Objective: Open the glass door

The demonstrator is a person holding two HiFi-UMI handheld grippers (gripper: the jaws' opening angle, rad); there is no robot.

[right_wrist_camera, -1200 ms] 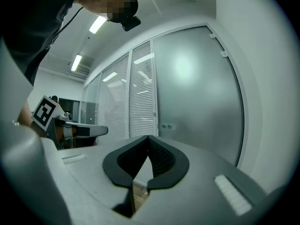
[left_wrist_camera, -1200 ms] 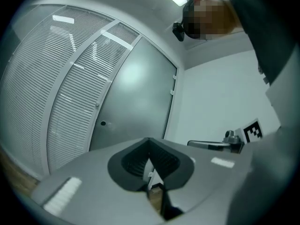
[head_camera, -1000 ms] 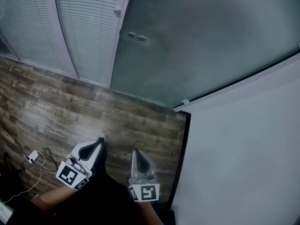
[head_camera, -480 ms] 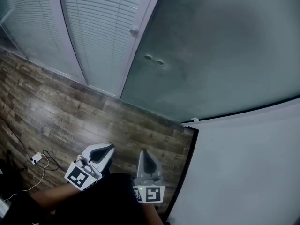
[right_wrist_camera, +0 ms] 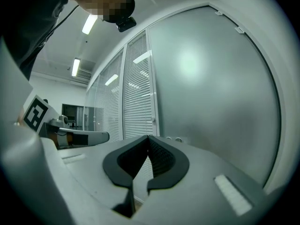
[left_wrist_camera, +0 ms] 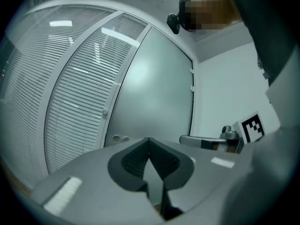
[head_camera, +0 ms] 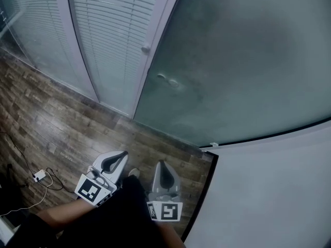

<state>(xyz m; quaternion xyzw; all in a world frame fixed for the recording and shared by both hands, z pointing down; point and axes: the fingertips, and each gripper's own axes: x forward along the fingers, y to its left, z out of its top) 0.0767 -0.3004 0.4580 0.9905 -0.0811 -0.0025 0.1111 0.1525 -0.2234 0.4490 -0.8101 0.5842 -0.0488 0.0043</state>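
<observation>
Well short of the tall frosted grey glass door (head_camera: 232, 61), the left gripper (head_camera: 122, 155) and right gripper (head_camera: 164, 164) have jaws pressed together, holding nothing. Only 2 small round fittings (head_camera: 168, 80) sit by the door's left edge, so closed tips could skid on smooth glass.

Two grippers, the left gripper (head_camera: 123, 155) and the right gripper (head_camera: 164, 164), with two marker cubes (head_camera: 92, 190) (one apiece). One frosted glass door (head_camera: 248, 61), two round fittings (head_camera: 161, 77) on it, one small knob (head_camera: 146, 49), two slatted blind panels (head_camera: 114, 30), one white plug (head_camera: 37, 176)
</observation>
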